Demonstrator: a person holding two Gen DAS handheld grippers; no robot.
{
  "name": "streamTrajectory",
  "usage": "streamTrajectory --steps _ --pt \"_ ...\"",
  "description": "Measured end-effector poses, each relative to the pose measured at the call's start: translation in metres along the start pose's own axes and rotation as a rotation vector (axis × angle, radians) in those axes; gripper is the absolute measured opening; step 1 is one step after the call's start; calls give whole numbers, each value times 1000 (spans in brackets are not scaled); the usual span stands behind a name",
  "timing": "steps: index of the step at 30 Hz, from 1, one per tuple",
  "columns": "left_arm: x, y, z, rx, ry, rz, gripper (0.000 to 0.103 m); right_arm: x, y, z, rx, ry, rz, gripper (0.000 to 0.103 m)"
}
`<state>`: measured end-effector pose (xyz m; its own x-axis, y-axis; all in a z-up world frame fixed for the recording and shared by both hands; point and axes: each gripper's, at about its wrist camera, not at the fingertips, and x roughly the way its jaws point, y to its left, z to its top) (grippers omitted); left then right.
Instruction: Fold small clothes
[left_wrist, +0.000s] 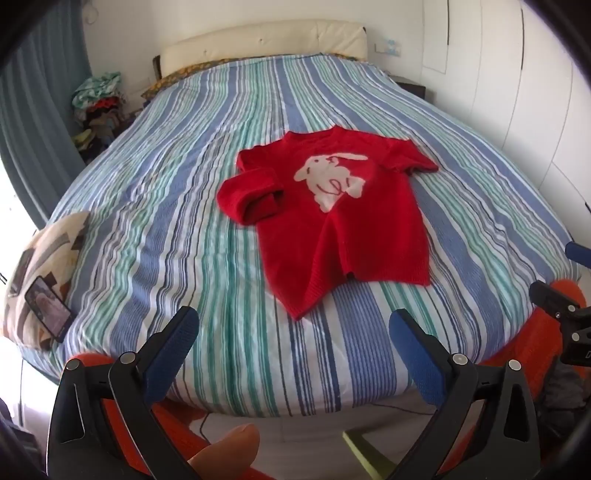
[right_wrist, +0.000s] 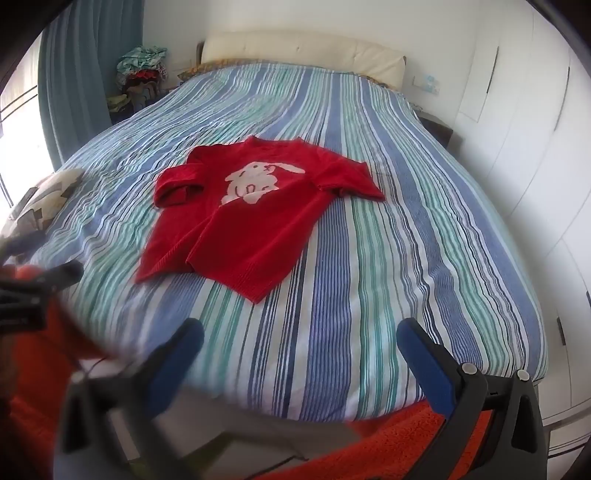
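A small red knit sweater (left_wrist: 332, 218) with a white rabbit on the chest lies face up on the striped bed (left_wrist: 184, 206). Its left sleeve is rolled over and its hem is rumpled, with one corner pointing toward me. It also shows in the right wrist view (right_wrist: 251, 221). My left gripper (left_wrist: 295, 325) is open and empty, above the bed's near edge, short of the hem. My right gripper (right_wrist: 301, 336) is open and empty, near the foot of the bed (right_wrist: 406, 258), to the right of the sweater.
A patterned cushion (left_wrist: 48, 258) with a phone (left_wrist: 48, 308) on it lies at the bed's left edge. A heap of clothes (left_wrist: 98, 107) sits at the far left by the curtain. White wardrobe doors (right_wrist: 535, 147) run along the right. A cream headboard (left_wrist: 266, 40) is at the far end.
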<state>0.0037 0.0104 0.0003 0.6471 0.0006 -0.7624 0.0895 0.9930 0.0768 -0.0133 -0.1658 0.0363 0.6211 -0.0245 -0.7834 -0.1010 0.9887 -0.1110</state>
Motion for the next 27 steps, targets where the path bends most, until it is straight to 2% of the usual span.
streamTrajectory --steps 4,8,12,15,20,25,27 --pt "-4 5 6 -26 -45 53 103 1 -1 -1 5 -5 -2 103" --pt "-6 8 9 -48 -80 49 103 0 -2 -1 11 -13 -4 103" --pt "1 6 6 -34 -43 55 103 0 -3 0 16 -12 -4 103" --pt "4 6 4 -36 -26 35 103 0 -3 0 15 -13 -4 103" --pt "-1 6 4 -21 -59 30 103 0 -3 -1 11 -12 -4 103" --pt "-4 4 3 -30 -50 -31 103 -1 -2 0 11 -16 -4 103" --pt "-4 1 3 -19 -52 -26 103 -1 -1 0 9 -17 -4 103"
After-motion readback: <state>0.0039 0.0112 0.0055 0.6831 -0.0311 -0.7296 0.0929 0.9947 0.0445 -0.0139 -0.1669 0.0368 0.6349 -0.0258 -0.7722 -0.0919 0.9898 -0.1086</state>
